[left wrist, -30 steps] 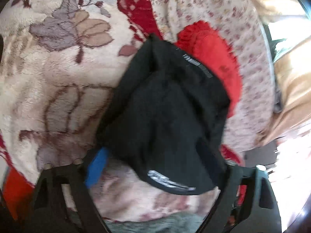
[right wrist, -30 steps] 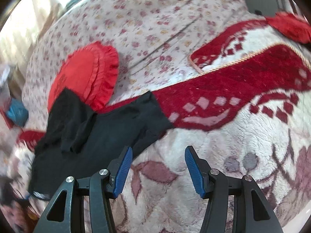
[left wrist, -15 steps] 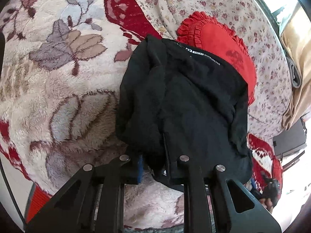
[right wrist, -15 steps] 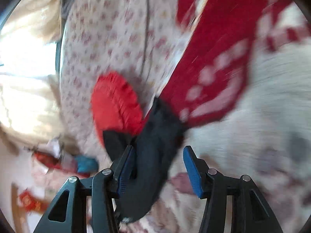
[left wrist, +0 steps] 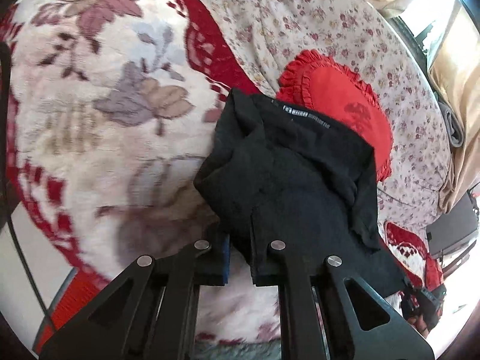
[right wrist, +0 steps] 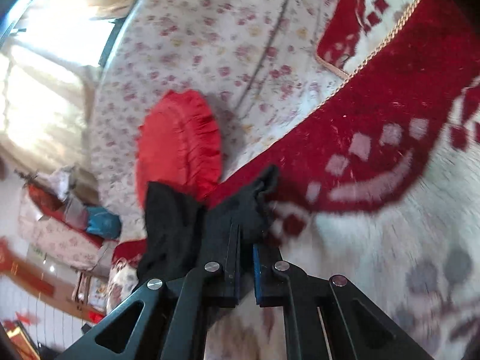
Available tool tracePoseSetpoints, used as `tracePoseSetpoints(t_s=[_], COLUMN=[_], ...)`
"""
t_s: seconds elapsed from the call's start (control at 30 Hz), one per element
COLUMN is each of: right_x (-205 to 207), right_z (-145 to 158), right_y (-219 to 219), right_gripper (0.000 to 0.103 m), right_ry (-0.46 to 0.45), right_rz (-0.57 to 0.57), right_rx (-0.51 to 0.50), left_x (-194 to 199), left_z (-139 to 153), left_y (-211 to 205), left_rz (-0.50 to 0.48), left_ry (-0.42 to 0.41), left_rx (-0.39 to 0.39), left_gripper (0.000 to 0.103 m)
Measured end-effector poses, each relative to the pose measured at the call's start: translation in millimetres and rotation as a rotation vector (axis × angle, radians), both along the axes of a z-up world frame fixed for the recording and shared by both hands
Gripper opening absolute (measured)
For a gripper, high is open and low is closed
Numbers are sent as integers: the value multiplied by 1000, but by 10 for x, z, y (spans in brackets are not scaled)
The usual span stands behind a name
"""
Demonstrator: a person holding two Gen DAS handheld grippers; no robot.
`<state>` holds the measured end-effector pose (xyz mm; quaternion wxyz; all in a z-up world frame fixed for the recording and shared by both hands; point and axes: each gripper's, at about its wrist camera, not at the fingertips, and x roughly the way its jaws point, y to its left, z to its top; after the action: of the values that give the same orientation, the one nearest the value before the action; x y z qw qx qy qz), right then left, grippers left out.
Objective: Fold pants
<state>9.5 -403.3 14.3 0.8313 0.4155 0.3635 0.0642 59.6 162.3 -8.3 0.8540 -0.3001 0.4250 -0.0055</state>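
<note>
Black, soft knit cloth: the pants [left wrist: 288,180] lie in a rumpled heap on the plush blanket [left wrist: 90,114], right at its red border, with their far side overlapping the red frilled cushion [left wrist: 345,102] that sits on the flowered sheet [left wrist: 330,24] beyond. A waistband label shows along the heap's far edge. Both tongs are narrowed onto the fabric: the left gripper [left wrist: 240,258] pinches a fold at the near edge of the heap, and the right gripper [right wrist: 246,249] bites a bunched corner close to the blanket's red border, with a loose tip of cloth poking out past it. I judge the garment light and limp, with no stiffness to hold a shape, so it will sag and drape between the two holds and cling a little to the fleecy pile. Better purchase would probably come from firm edges such as the waistband or a hem, held well apart, so the cloth hangs flat rather than twisted.
</note>
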Motion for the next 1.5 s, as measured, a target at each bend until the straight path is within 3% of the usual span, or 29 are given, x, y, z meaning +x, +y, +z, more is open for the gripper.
tracePoseSetpoints(t_s=[0.13,0.23,0.37,0.43,0.5,0.57,0.63,0.7,0.73,0.8,0.9,1.0,1.07,1.13,1.17,1.33,1.5], right_x=[-304,-423,-477,-511,-453,-343,-203,-113,-47,111,347,594,827,879,906,984,1134], right_z=[-12,-151,-340,-246,27,324,611,681,639,481,230,-34,-250,-224,-173,307,249], right_y=[90,218,80,7,168,509,1110,1784,2068,2571,3057,3260,3307,3243,3173,2237,1232], right_gripper=[6,6,6,6,7,9,18,41,42,41,41,42,42,7,7,7,7], right_ry=[33,108,253,227,143,6,-183,-324,-349,-357,-347,-290,-184,-188,-165,-241,-144], right_rz=[80,125,-47,-129,-128,-49,135,341,443,621,773,812,846,806,765,426,173], right_rx=[42,34,-77,-116,-272,-416,-598,-760,-804,-851,-886,-921,-951,-911,-881,-556,-391], left_x=[-211,-203,-165,-195,-229,-253,-306,-306,-302,-314,-362,-343,-298,-278,-249,-85,-4], left_z=[-5,-183,-410,-391,-325,-259,-196,-146,-144,-142,-126,-102,-98,-93,-96,-119,-89], left_y=[315,290,158,107,54,63,97,143,178,285,361,255,183,130,107,-100,-416], left_rz=[15,-54,-55,-47,-53,-46,-11,51,67,95,99,61,39,34,34,8,-73], left_ry=[41,96,171,153,125,94,67,58,64,80,66,55,56,58,57,59,39], left_rx=[-24,85,202,266,355,417,473,561,576,560,508,498,487,469,458,423,429], left_gripper=[8,11,24,33,38,46,52,53,53,52,52,52,53,52,52,52,52])
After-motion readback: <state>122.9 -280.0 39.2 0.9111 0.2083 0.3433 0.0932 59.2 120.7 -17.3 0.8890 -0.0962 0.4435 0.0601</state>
